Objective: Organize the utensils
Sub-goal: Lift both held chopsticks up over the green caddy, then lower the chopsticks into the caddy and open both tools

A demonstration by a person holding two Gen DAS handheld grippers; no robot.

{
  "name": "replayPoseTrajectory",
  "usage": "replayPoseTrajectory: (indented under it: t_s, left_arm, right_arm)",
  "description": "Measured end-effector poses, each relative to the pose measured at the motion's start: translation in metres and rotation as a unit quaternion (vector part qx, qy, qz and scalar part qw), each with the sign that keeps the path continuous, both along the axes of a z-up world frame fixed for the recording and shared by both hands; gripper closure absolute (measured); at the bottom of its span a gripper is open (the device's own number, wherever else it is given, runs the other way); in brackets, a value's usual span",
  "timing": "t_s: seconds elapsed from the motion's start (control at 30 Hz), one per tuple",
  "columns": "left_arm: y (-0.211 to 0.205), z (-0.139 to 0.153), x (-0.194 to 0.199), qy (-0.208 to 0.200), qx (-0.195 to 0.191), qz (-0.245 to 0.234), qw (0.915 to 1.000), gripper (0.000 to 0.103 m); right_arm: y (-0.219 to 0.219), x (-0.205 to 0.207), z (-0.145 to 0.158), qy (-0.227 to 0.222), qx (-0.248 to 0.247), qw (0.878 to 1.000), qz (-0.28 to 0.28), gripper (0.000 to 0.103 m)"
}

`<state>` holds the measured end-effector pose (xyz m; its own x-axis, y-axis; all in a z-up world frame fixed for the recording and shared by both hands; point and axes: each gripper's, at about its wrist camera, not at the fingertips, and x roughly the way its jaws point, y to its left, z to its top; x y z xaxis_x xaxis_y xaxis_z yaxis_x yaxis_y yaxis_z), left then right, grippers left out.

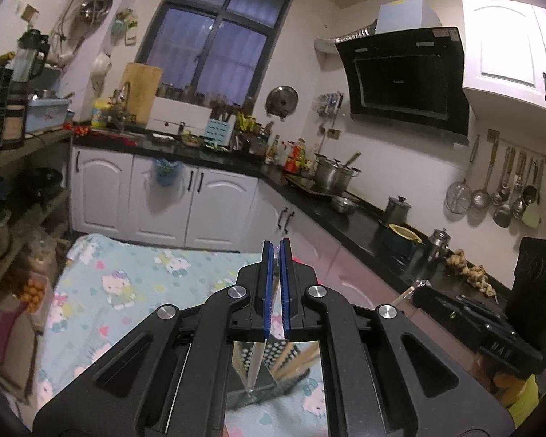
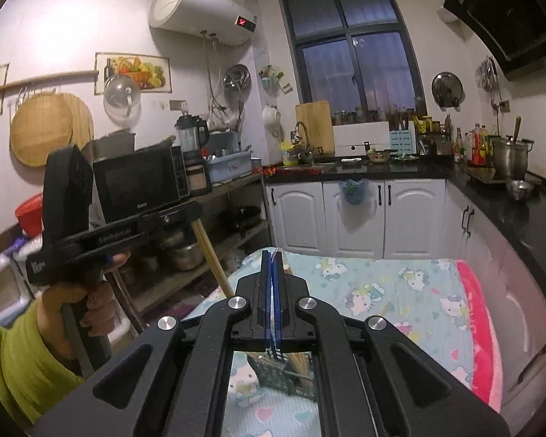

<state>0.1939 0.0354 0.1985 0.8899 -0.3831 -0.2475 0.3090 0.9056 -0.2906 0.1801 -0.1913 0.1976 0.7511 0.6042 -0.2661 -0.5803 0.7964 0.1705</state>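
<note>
Left gripper point(image 1: 276, 245): blue-padded fingers point(image 1: 268, 276) pressed together on a thin clear utensil point(image 1: 255, 364), which runs between the pads and hangs down below them, long axis near vertical, lower end toward the table; its kind cannot be told. Seen from the right wrist view, the same left gripper point(image 2: 194, 213) also shows a pale wooden stick point(image 2: 213, 258) slanting down from its front toward the table edge; whether that stick is clamped cannot be told. Left hand point(image 2: 87, 298), in a yellow-green sleeve point(image 2: 22, 357), wraps the grip. Right gripper point(image 2: 273, 253): fingers point(image 2: 265, 276) closed tight on a slim utensil, a thin edge of it showing above the pads and a dark striped end point(image 2: 276, 353) below them, long axis roughly vertical. Directly beneath both grippers: a perforated green utensil basket point(image 2: 273, 375), standing upright on the table, holding a bundle of wooden chopsticks point(image 2: 300, 364) that lean up and to the right in both views. Table: covered with a pale blue cartoon-cat cloth point(image 2: 400, 291), pink border on its right side. Beyond: white base cabinets point(image 2: 360, 211), black counter point(image 2: 382, 171) bearing a steel pot point(image 2: 509, 156) with a handle sticking up from it, a steel bowl point(image 2: 519, 188), bottles; a blue knife block point(image 1: 220, 129) with handles upright; ladles and strainers hanging on a wall rail point(image 1: 506, 182).
</note>
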Motion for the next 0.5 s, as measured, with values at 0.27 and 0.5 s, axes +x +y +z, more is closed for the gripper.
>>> replayPoseTrajectory:
  t_s: [0.27,0.5]
  left_arm:
    - [0.008,0.002,0.014,-0.012,0.018,0.032,0.9993,0.101]
    - [0.007,-0.020,0.029,-0.002,0.027,0.049,0.9984,0.101]
  right_arm:
    - [0.005,0.024,0.004,0.008,0.016,1.000,-0.008,0.102]
    - [0.006,0.045,-0.011,0.029,0.013,0.999,-0.016,0.102]
